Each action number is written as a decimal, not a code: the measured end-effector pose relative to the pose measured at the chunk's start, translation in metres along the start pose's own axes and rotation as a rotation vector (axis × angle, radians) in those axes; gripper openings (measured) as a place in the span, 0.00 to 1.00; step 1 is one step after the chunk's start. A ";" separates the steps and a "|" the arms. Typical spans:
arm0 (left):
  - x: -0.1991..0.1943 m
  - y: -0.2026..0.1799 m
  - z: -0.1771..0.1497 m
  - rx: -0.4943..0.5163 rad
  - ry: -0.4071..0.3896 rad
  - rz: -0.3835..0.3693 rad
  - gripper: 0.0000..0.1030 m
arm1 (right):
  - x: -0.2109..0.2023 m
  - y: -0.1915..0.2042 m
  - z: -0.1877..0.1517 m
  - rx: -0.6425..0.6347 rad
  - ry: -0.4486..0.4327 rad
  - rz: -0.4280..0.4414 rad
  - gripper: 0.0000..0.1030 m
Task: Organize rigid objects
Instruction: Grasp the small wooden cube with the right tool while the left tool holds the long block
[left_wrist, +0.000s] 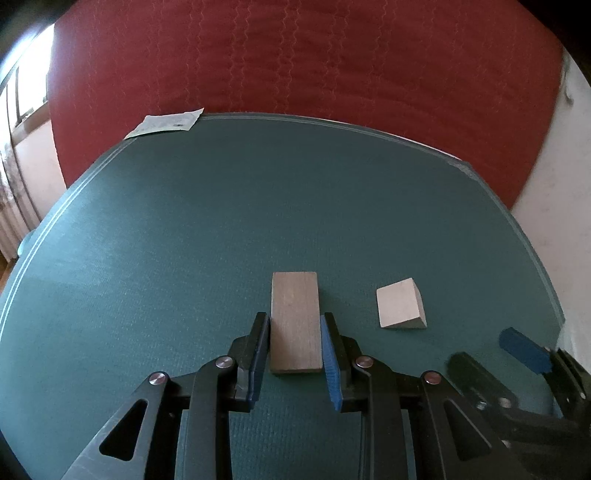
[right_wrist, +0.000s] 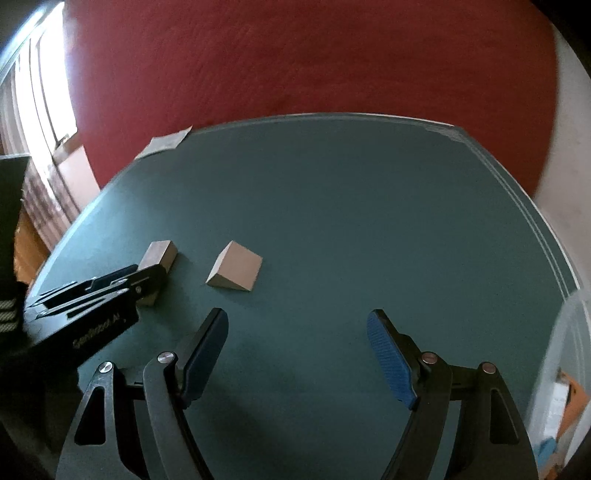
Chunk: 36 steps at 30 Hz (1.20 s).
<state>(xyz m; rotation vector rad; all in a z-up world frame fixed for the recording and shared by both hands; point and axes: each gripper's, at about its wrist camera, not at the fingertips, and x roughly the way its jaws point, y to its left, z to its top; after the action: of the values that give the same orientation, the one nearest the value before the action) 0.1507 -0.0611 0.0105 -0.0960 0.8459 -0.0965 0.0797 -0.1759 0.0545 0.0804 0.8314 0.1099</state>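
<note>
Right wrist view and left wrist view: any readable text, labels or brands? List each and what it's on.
"SenseRobot AI", as best it reads, partly blurred: on the black body of the left gripper, seen in the right wrist view.
Paper slip at the far edge of the mat: it bears print, too small to read.
Long block, wedge block, right gripper: no text visible.

Near end of the rectangular wooden block (right_wrist: 159, 258) hidden behind the left gripper (right_wrist: 147, 284) in the right wrist view; contact between jaws and block not readable there. Right gripper (left_wrist: 495, 354) cut by the frame's lower right edge in the left wrist view, blurred. Print on the paper slip (left_wrist: 164, 123) too small to read. Clutter (right_wrist: 565, 406) beyond the tabletop (right_wrist: 351, 221) edge blurred, unidentifiable.
</note>
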 end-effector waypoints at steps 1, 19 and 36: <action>-0.001 -0.001 -0.001 0.003 -0.002 0.004 0.29 | 0.004 0.003 0.002 -0.011 0.002 0.000 0.76; -0.003 0.029 0.001 -0.141 -0.018 0.066 0.67 | 0.055 0.023 0.043 -0.169 0.035 0.015 0.76; -0.003 0.036 0.002 -0.174 -0.018 0.068 0.78 | 0.055 0.039 0.043 -0.201 0.014 0.027 0.39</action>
<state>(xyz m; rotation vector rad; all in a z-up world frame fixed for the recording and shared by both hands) 0.1514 -0.0254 0.0097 -0.2310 0.8380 0.0426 0.1461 -0.1315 0.0478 -0.0981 0.8293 0.2192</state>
